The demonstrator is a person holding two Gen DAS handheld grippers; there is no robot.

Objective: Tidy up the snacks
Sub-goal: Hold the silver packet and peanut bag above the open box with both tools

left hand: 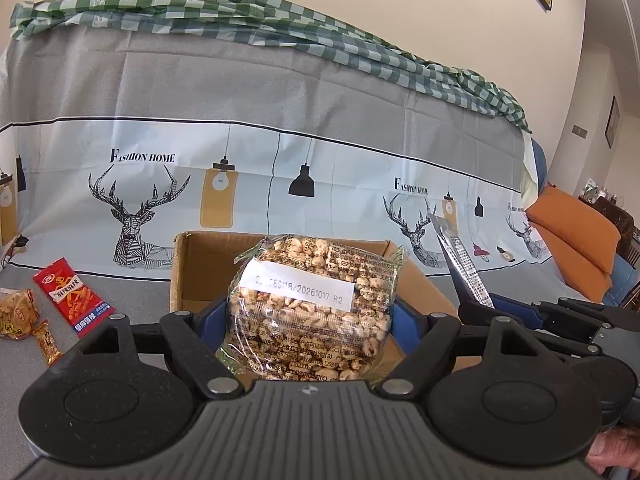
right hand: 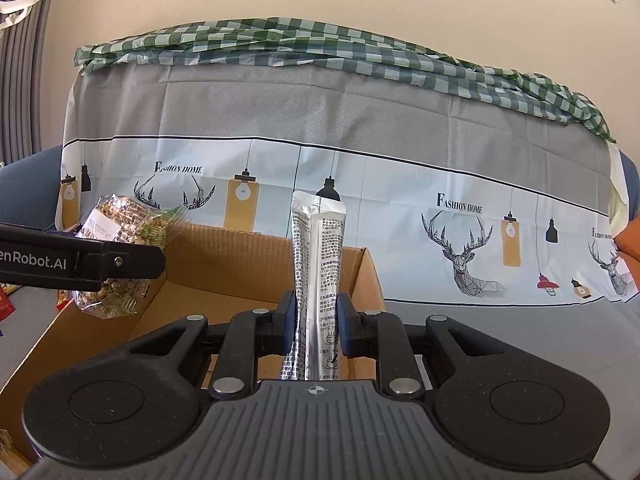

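Note:
My left gripper [left hand: 310,320] is shut on a clear bag of peanut brittle [left hand: 308,304] with a white date label, held upright over the open cardboard box [left hand: 182,272]. The bag also shows in the right wrist view [right hand: 120,224], with the left gripper [right hand: 132,262] at the box's left side. My right gripper [right hand: 316,320] is shut on a tall silver sachet [right hand: 316,248] with black print, held upright above the box [right hand: 240,256]. In the left wrist view the sachet [left hand: 460,256] and the right gripper [left hand: 480,306] are at the right.
A red snack packet [left hand: 72,298] and two orange snack bags [left hand: 18,312] lie on the grey cloth left of the box. A sofa back draped in deer-print cloth [right hand: 460,248] stands behind. An orange cushion [left hand: 576,236] is at the right.

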